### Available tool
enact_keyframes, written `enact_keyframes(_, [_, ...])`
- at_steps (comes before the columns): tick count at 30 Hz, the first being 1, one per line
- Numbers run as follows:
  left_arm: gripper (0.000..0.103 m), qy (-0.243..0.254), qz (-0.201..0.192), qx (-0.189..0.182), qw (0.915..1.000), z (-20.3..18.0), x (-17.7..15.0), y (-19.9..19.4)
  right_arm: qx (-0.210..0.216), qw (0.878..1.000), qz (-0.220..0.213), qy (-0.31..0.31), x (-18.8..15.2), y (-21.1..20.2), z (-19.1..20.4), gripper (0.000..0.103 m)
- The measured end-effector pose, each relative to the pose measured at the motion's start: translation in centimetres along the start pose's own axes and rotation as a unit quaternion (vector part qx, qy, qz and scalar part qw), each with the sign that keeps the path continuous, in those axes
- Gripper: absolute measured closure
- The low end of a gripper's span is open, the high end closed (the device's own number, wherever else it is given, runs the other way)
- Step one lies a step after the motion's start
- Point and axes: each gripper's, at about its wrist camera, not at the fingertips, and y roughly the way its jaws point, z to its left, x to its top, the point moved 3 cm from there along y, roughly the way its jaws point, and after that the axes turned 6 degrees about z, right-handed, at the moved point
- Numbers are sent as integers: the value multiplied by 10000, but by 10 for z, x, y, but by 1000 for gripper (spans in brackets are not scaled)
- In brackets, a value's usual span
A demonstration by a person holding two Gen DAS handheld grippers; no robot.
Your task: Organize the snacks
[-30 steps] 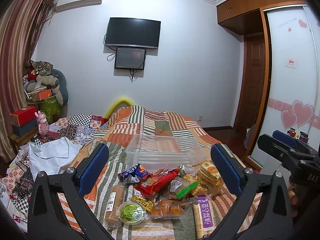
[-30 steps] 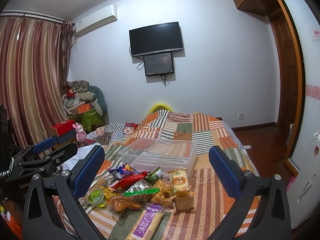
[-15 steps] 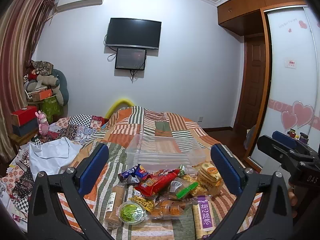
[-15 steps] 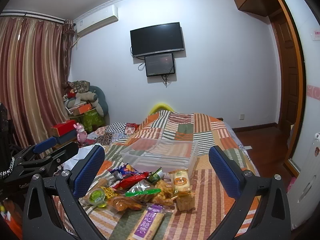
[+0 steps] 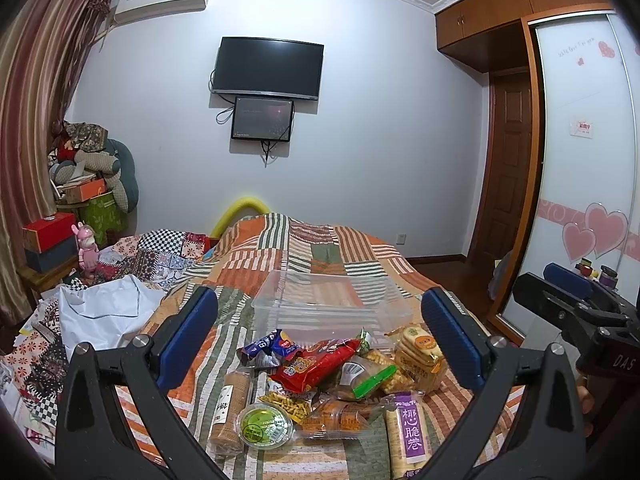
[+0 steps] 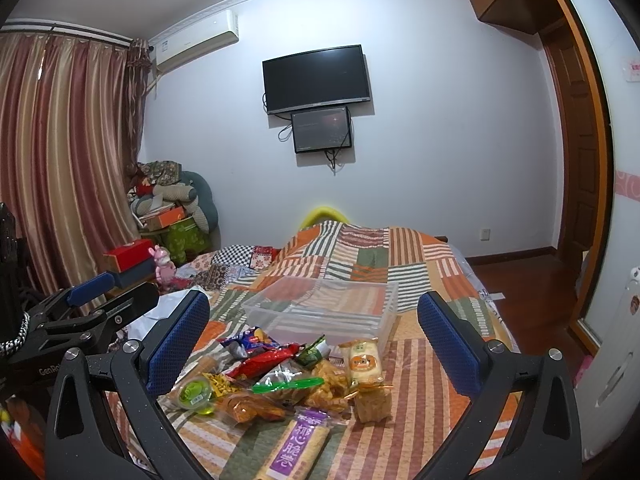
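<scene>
Both tools hung above the near edge of the bed [image 5: 320, 248], and nothing had been grasped. The left hand-held gripper [image 5: 320, 344] was spread wide, its blue pads framing the snack pile; the right hand-held gripper [image 6: 316, 344] was spread just as wide beside it.

The snacks lay heaped on the patchwork quilt near that edge, touching and overlapping: a red packet [image 5: 316, 364], a blue wrapper [image 5: 266, 350], a green jelly cup [image 5: 262, 426], a purple-labelled roll [image 5: 408, 432] and a stack of biscuits [image 5: 420, 354]. The clear plastic bin [image 5: 332, 308] sat just behind the pile, toward the middle of the bed, and looked empty.

Judging by this, the step in hand was a first pick. It would probably go best to start with a loose item at the rim of the heap, such as the purple-labelled roll, closing across its narrow width. Thin crinkly film could slip, and the soft quilt would give under pressure, so a slow descent seemed wise.
</scene>
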Motion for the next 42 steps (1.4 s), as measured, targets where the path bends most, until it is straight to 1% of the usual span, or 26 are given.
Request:
enact_keyframes(18, [0, -9, 16, -23, 10000, 0, -1, 1, 54, 10000, 30, 0, -1, 1, 1, 0])
enact_keyframes(26, [0, 8, 132, -9, 9999, 5, -3, 8, 34, 9998, 192, 16, -4, 11, -2, 0])
enact_keyframes(31, [1, -37, 420, 154, 9990, 20, -9, 24, -37, 9991, 412, 90, -10, 21, -9, 0])
enact_keyframes(33, [6, -122, 565, 197, 9981, 30, -14, 32, -108, 9985, 531, 122, -14, 27, -13, 0])
enact_keyframes(35, [15, -168, 751, 295, 9966, 39, -19, 41, -191, 9977, 635, 153, -17, 33, -17, 0])
enact_keyframes(37, [16, -190, 930, 416, 9946, 48, -25, 51, -227, 9966, 769, 201, -21, 40, -21, 0])
enact_keyframes(42, [21, -196, 1364, 570, 9888, 67, -44, 71, -199, 9932, 1090, 349, -32, 53, -34, 8])
